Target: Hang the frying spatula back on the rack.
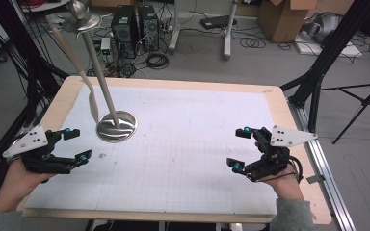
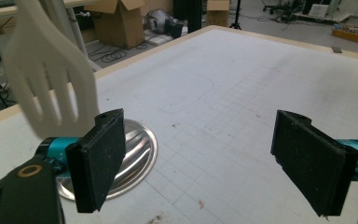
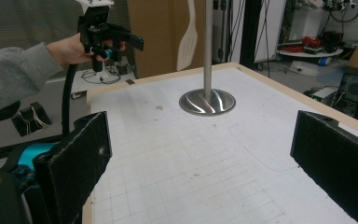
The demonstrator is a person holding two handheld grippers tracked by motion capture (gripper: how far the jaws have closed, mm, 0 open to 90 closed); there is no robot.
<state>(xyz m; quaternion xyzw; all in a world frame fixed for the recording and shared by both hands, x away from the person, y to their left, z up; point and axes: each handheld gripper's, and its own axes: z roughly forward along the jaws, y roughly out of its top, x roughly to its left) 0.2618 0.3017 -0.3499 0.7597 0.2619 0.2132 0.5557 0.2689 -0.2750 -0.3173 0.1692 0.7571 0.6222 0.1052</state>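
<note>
Left hand-held gripper (image 1: 77, 145) open beside vertically hanging spatula (image 1: 92, 103).

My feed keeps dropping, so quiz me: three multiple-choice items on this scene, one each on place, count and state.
1. Where does the stand's round metal base sit?
A. left half of the table
B. right edge
C. on the floor

2. How many slots are cut in the white spatula?
A. none
B. three
C. six

3. How do the left hand-held gripper jaws stand?
A. shut on the spatula
B. shut empty
C. open, empty

Answers: A, the high view shows it left of centre; B, three slots show in the left gripper view; C, the pads stand wide apart with bare mat between them.
</note>
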